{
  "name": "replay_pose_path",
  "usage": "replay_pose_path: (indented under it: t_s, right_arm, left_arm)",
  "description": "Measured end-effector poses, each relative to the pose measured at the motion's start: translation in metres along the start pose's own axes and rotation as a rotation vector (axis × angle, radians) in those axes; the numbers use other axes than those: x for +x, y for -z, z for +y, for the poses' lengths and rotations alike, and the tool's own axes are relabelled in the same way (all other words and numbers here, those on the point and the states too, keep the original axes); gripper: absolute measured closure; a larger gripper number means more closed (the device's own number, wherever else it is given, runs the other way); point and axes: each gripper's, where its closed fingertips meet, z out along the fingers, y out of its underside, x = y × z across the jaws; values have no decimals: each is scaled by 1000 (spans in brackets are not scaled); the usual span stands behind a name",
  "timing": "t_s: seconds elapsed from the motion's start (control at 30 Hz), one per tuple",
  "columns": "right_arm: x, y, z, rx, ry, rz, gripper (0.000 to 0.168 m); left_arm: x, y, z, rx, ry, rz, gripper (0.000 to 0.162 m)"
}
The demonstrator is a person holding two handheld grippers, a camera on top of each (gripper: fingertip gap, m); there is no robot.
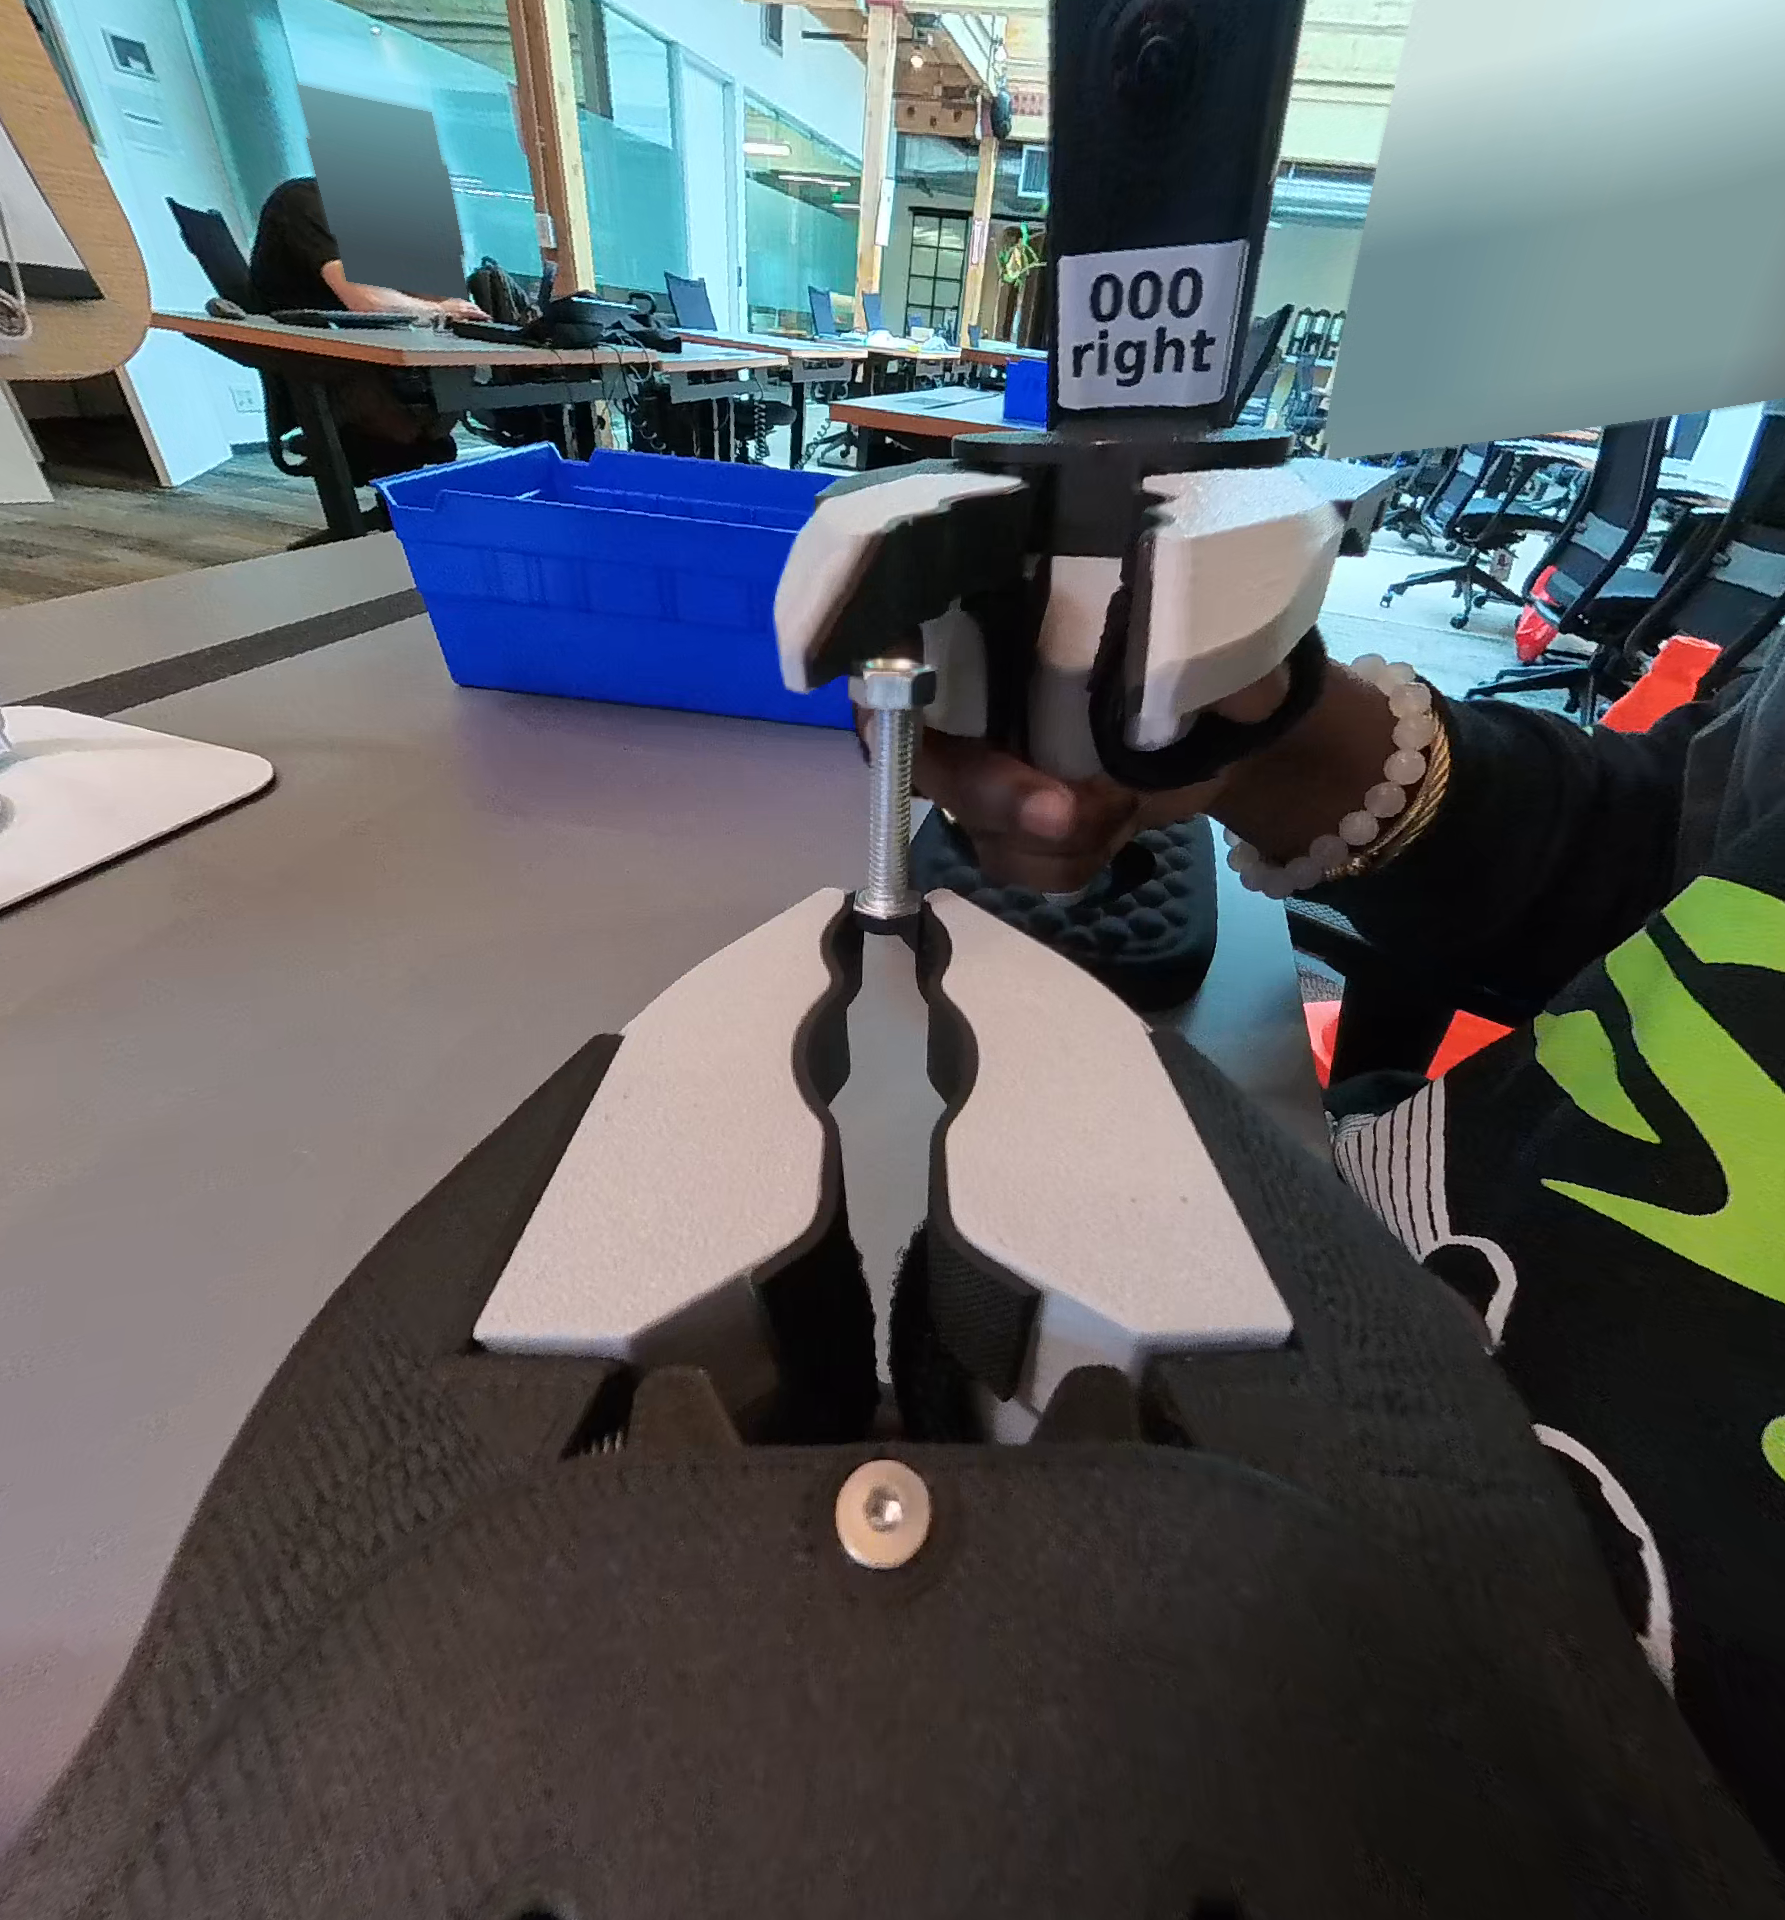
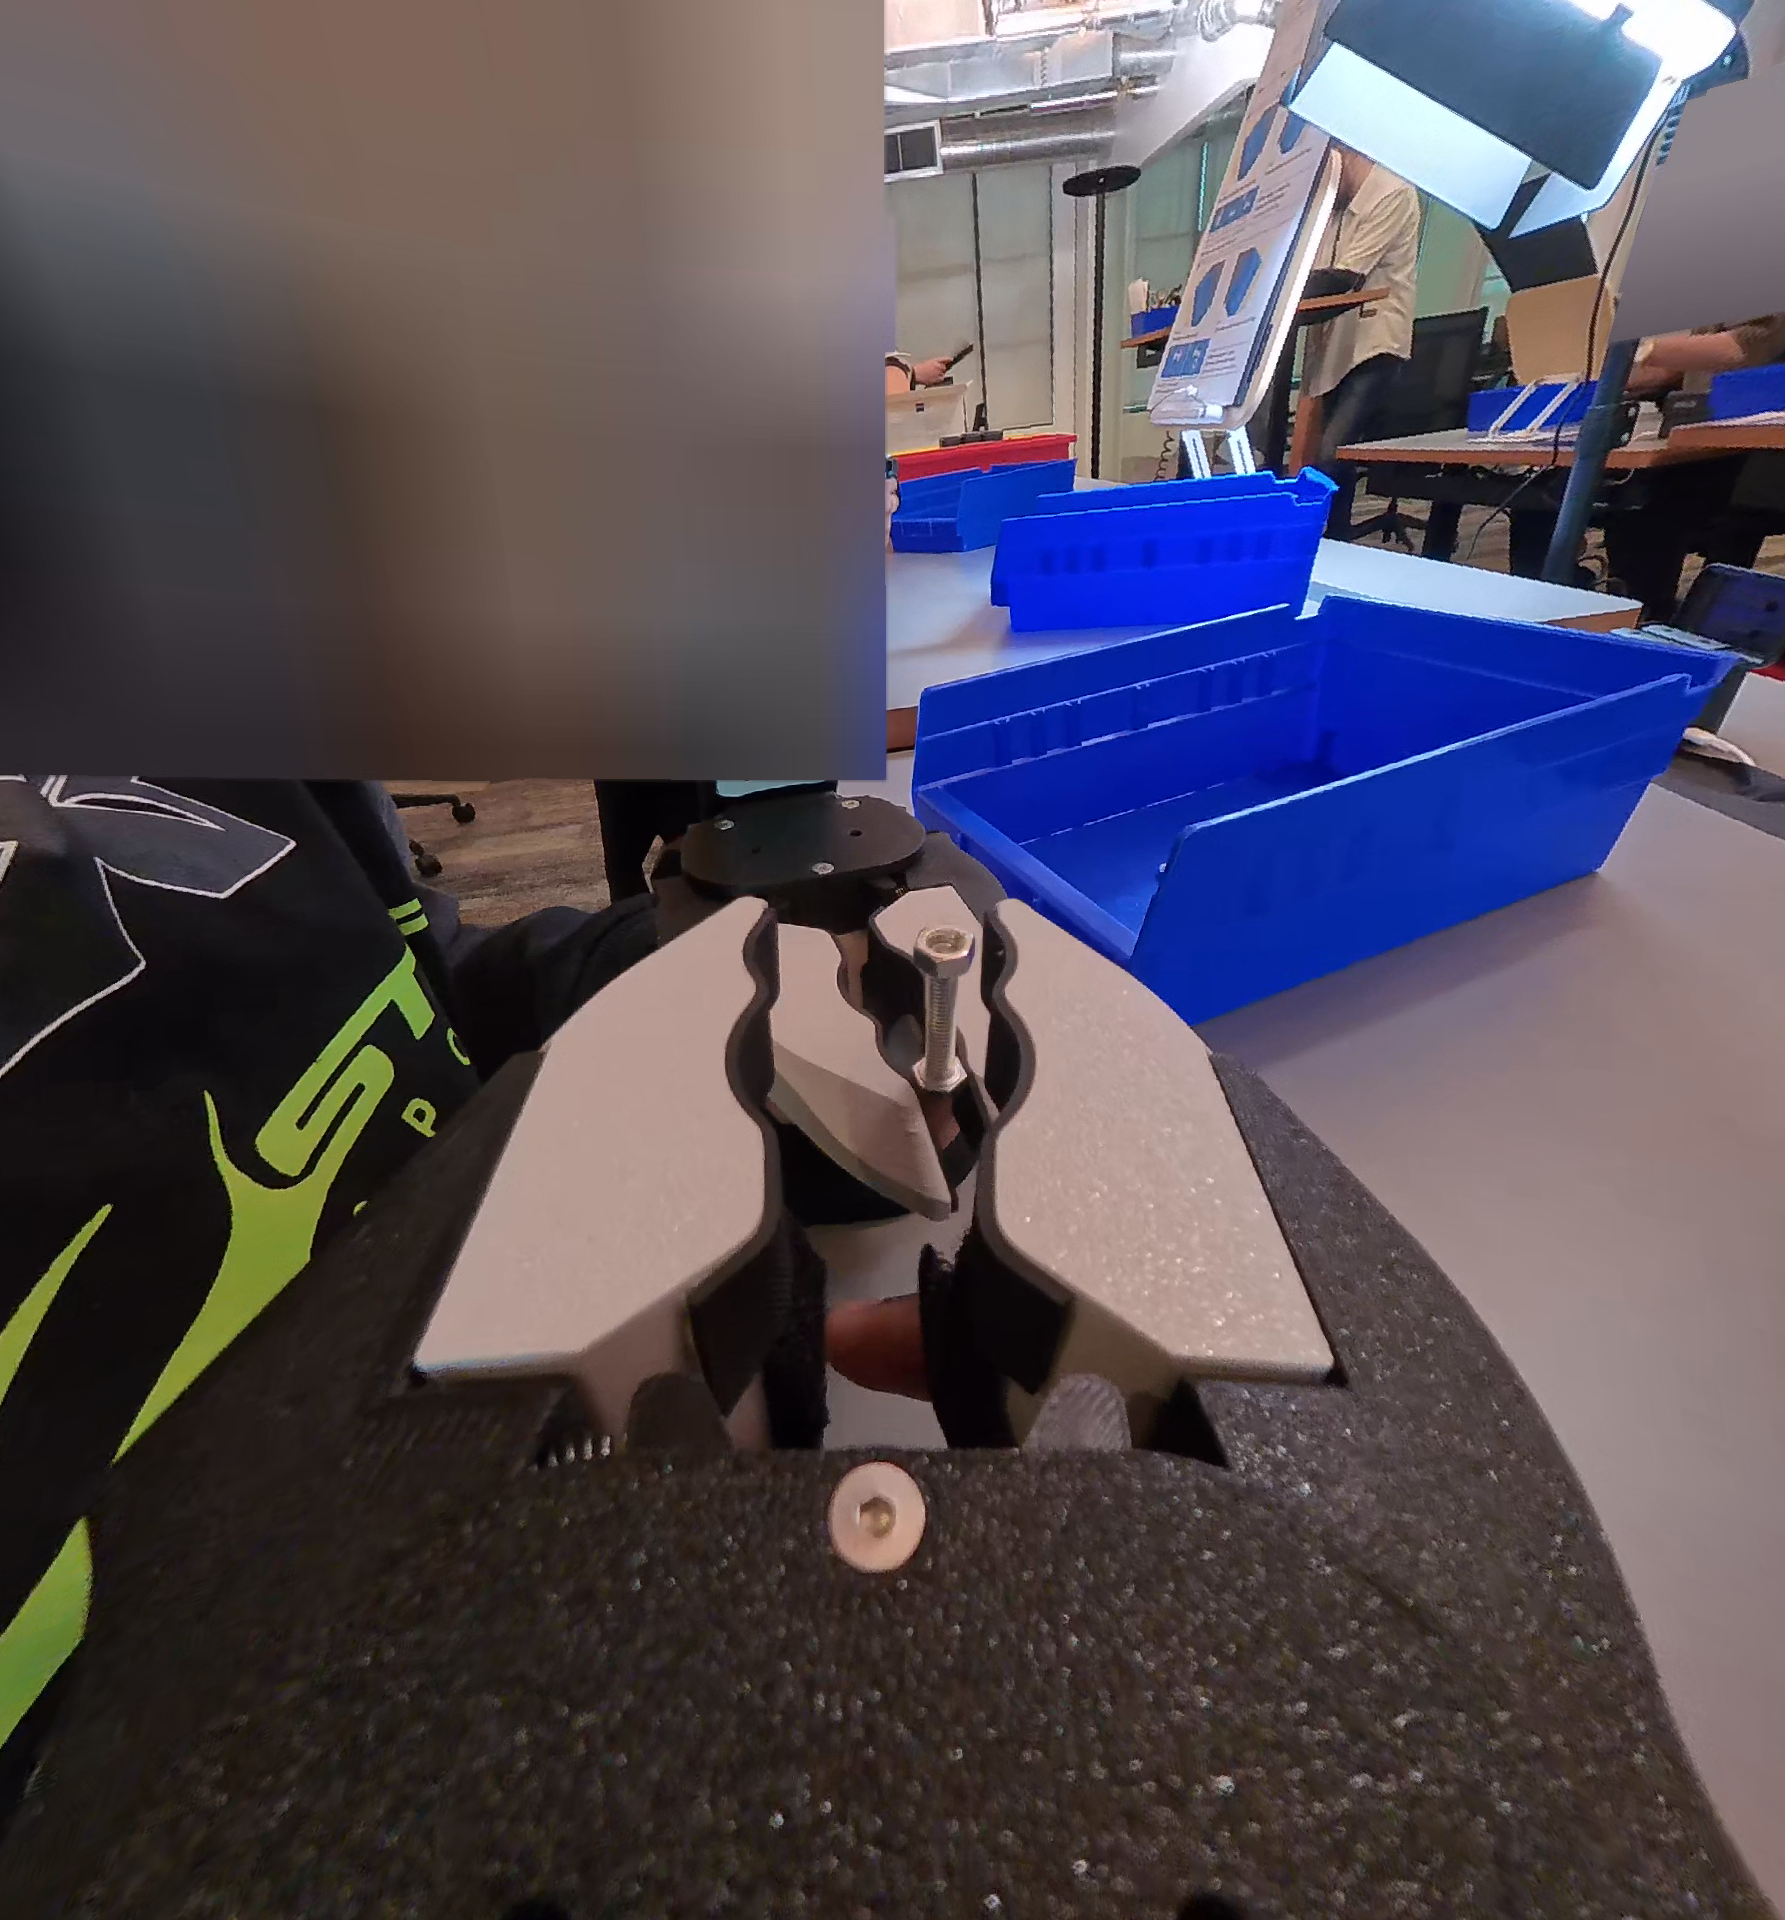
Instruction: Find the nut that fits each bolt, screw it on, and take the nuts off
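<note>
A silver bolt point(image 1: 889, 800) stands upright above the grey table point(image 1: 348, 935) with a hex nut point(image 1: 894, 686) at its top end. My left gripper point(image 1: 888, 916) is shut on the bolt's lower end. My right gripper point(image 1: 971, 696) comes down from above with its fingers apart. In the right wrist view the nut point(image 2: 945, 945) lies between the fingers of the right gripper point(image 2: 883, 935), close to the right one, and whether they touch cannot be told. The bolt point(image 2: 938, 1013) rises from the tips of the left gripper point(image 2: 938, 1086) below.
A blue bin point(image 1: 607, 592) stands on the table behind the bolt and also shows in the right wrist view point(image 2: 1283, 810), with a second blue bin point(image 2: 1158, 561) farther back. A white stand base point(image 1: 88, 800) sits at the left. The person's body is close on the near side.
</note>
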Motion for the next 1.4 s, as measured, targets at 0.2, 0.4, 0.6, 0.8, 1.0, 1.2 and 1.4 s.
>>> replay_pose_path:
  t_s: [0.2,0.4,0.6,0.8,1.0,1.2,1.4]
  right_arm:
    - [-1,9,0,0,2,22,136]
    - [3,13,-2,33,8,51,139]
    - [1,-3,4,8,18,19,125]
    - [0,2,1,20,24,32,129]
    - [-2,16,2,41,8,51,140]
    - [3,5,4,57,12,56,127]
    - [0,-8,6,48,28,30,125]
  left_arm:
    - [-2,0,0,3,12,-4,152]
    - [-1,0,0,1,9,0,152]
    - [0,0,0,-2,7,3,152]
    - [-1,0,0,-1,15,0,152]
    - [-2,0,0,-1,19,-3,152]
    - [-1,-1,1,-8,11,3,152]
    - [0,-1,2,-13,11,4,152]
